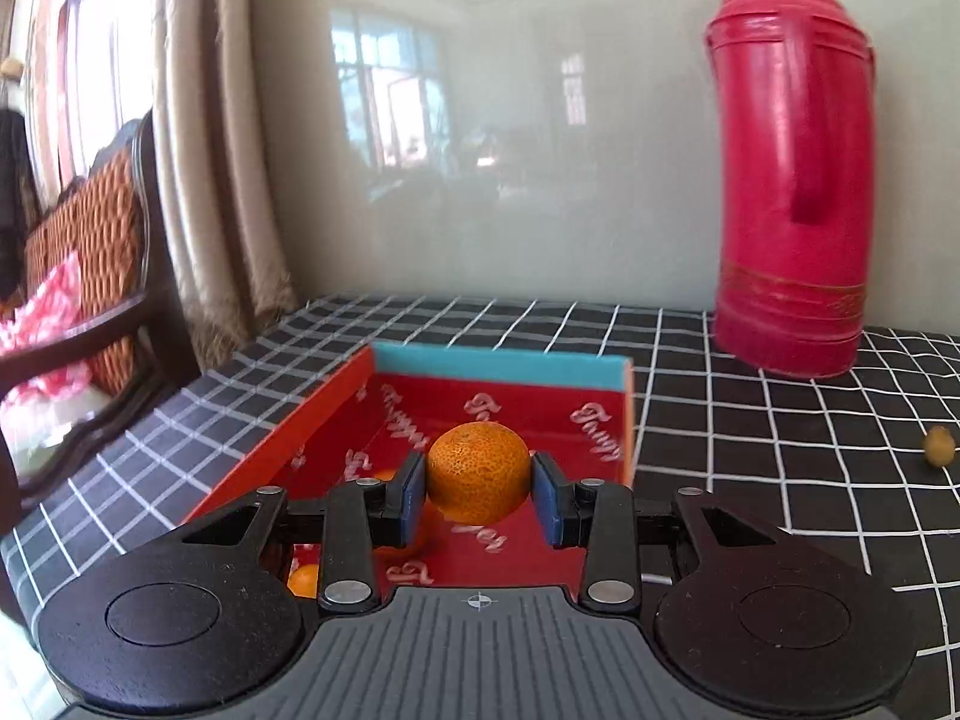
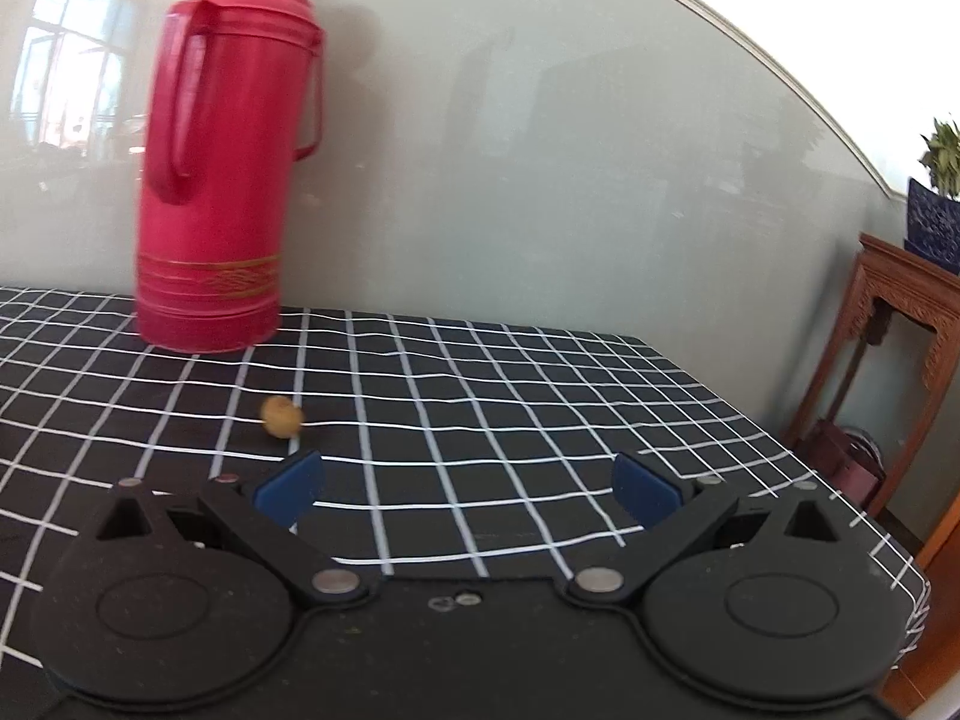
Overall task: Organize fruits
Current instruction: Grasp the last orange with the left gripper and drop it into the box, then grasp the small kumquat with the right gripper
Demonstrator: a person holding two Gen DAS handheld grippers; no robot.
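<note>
My left gripper (image 1: 479,489) is shut on an orange tangerine (image 1: 478,473) and holds it above a red open box (image 1: 516,408) with a blue back wall. Two more orange fruits (image 1: 305,579) lie in the box, partly hidden behind the left finger. A small yellow-brown fruit (image 1: 939,447) lies on the black checked tablecloth to the right; it also shows in the right wrist view (image 2: 281,415), just ahead and left of my right gripper (image 2: 468,486), which is open and empty above the cloth.
A tall red thermos (image 1: 792,180) stands at the back against the wall, also in the right wrist view (image 2: 222,168). A wooden chair (image 1: 90,276) and curtain stand left of the table. A wooden stand (image 2: 888,372) is beyond the table's right edge.
</note>
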